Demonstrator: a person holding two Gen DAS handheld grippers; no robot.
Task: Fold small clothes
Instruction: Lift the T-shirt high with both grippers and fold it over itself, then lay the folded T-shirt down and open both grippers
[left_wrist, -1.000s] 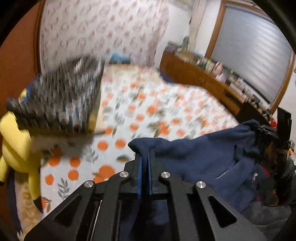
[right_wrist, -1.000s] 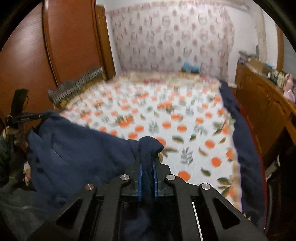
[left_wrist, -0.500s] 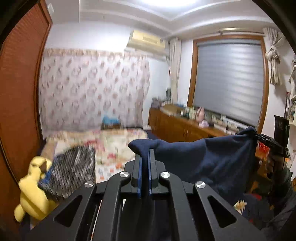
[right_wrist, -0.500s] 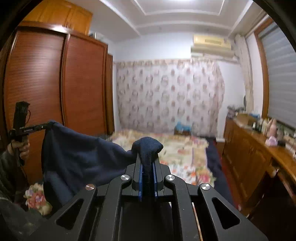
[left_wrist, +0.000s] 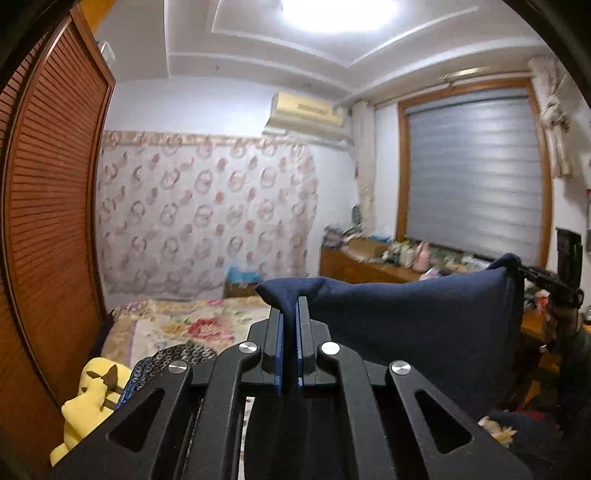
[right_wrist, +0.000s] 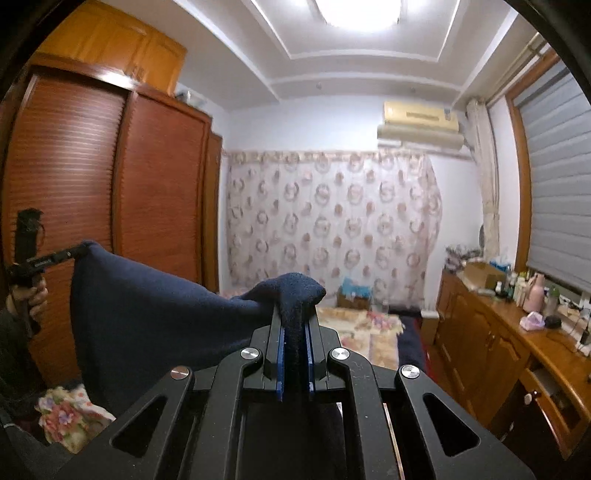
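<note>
Holding navy garment (left_wrist: 417, 325) stretched aloft, left gripper (left_wrist: 289, 306) and right gripper (right_wrist: 295, 306) level (jaws clamping corners).

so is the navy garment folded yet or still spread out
Spread out: the navy garment hangs stretched in the air between the left gripper and the right gripper, each shut on a top corner.

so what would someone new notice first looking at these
A dark blue garment hangs stretched in mid-air between the two tools, one corner pinched in the left tool and the other in the right tool. Behind it, across the room, hangs a pale floral curtain under a wall air conditioner. A yellow plush toy sits low at the left in the left wrist view.
</note>
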